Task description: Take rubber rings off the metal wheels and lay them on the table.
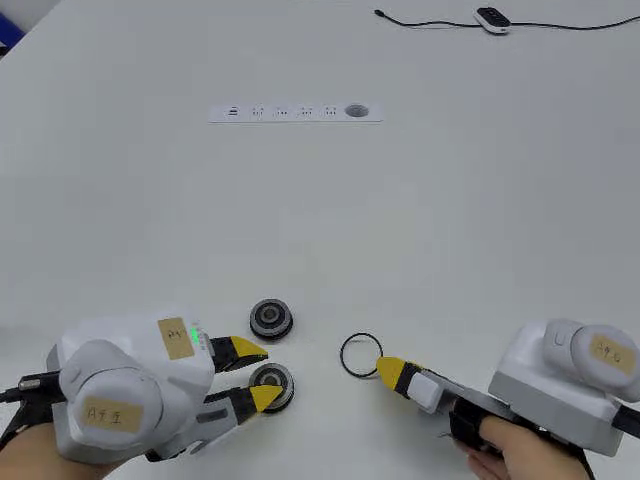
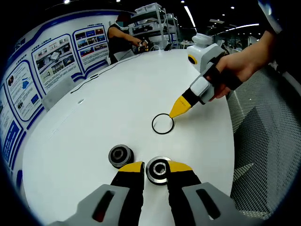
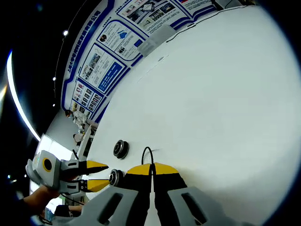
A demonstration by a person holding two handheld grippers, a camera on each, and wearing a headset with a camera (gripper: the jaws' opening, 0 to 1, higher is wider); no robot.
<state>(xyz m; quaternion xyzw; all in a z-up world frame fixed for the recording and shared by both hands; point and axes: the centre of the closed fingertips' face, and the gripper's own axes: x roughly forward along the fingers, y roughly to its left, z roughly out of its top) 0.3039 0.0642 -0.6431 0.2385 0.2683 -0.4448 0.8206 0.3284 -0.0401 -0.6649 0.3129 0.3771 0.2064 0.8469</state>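
The right gripper (image 1: 388, 369) has its yellow-tipped jaws pressed together. In the right gripper view the thin black rubber ring (image 1: 342, 356) runs straight into the seam between them, so it looks nipped by its near edge. The rest of the loop lies flat on the white table (image 1: 420, 230), just ahead of the tips. The step in hand, then, looks to be setting this ring down. To do it cleanly, keep the tips low and part the jaws only a little, then draw straight back along the gripper's own line, so the soft loop neither sticks to a pad nor gets dragged. The left gripper (image 1: 252, 373) has its jaws spread with a small silver metal wheel (image 1: 273, 384) sitting between the tips. One tip seems to be against the wheel's rim and the other stands a little off it. This wheel shows a pale outer edge and seems already bare. The second small metal wheel (image 1: 271, 319) lies just beyond the left gripper's other jaw and has a dark outer band, which I take to be a ring yet to come off. For that one, the left gripper would do best to clamp squarely across the metal body and steady it, which would leave the rubber edge free for the right gripper to hook and peel.
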